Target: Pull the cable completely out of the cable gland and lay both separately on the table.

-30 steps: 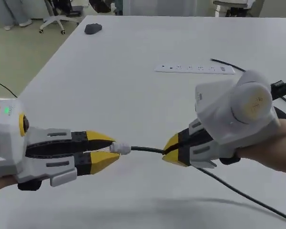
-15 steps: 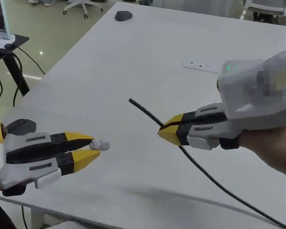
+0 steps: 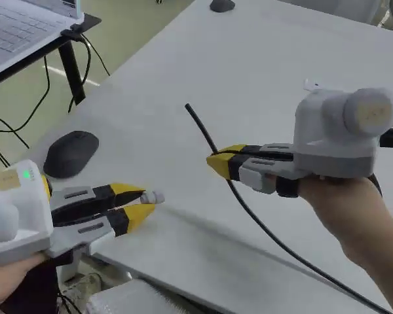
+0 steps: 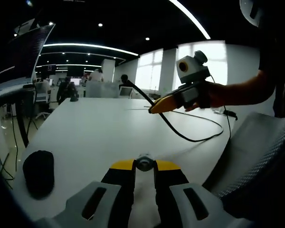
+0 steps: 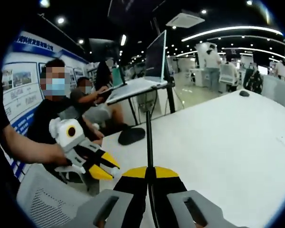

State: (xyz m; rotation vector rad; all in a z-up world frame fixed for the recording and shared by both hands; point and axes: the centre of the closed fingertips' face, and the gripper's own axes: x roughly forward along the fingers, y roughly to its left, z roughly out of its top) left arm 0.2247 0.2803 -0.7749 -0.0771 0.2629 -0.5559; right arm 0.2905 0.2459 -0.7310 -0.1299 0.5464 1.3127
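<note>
The small white cable gland sits pinched at the tips of my left gripper, low on the left of the head view and off the table's near edge; it shows as a grey-white knob between the yellow tips. The black cable is free of it, its bare end pointing up and away. My right gripper is shut on the cable a short way behind that end, above the table. In the right gripper view the cable rises straight from the shut tips.
A black mouse lies near the white table's left edge. A laptop stands on a side stand at far left. The cable's tail trails across the table to the lower right. People sit beyond the table.
The gland came off the cable between the earliest frame and half a second ago. Since then the two grippers have stayed apart and the free cable end has tilted more upright; the camera swung left.
</note>
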